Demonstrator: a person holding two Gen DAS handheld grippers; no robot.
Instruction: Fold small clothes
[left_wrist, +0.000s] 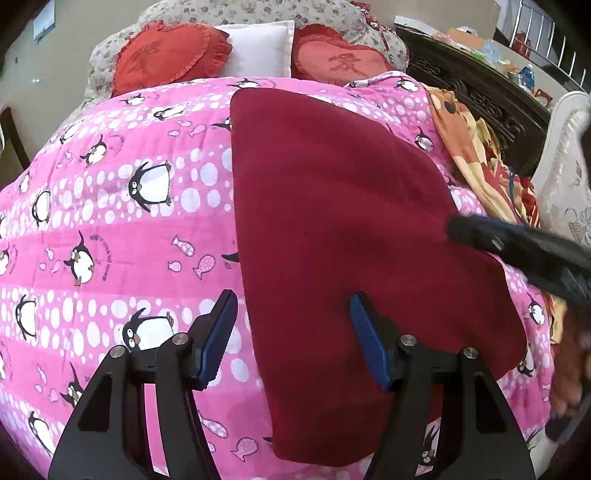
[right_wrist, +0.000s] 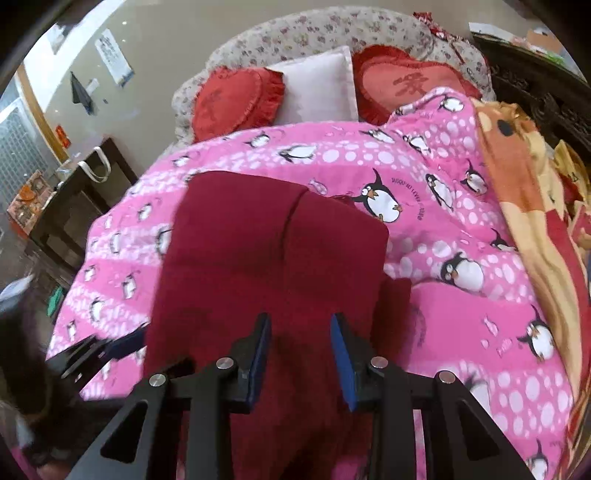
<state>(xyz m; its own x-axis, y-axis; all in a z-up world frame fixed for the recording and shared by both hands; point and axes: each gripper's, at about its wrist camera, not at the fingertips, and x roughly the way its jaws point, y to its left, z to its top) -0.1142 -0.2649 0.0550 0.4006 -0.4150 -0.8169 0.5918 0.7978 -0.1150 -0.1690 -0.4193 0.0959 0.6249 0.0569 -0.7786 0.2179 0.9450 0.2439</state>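
A dark red fleece garment (left_wrist: 332, 229) lies spread flat on the pink penguin quilt (left_wrist: 110, 221). My left gripper (left_wrist: 293, 332) is open wide, straddling the garment's near left edge: one pad is over the quilt, the other over the cloth. In the right wrist view the garment (right_wrist: 258, 251) fills the middle, with a seam running down it. My right gripper (right_wrist: 301, 350) hovers over the near part with its pads apart, and red cloth shows in the gap unpinched. From the left wrist view, the right gripper (left_wrist: 517, 251) reaches in at the garment's right edge.
Two red heart cushions (left_wrist: 166, 55) and a white pillow (left_wrist: 258, 48) lie at the head of the bed. An orange patterned blanket (right_wrist: 524, 206) runs along the quilt's right side. A dark carved cabinet (left_wrist: 480, 96) stands to the right, and a dark side table (right_wrist: 74, 206) to the left.
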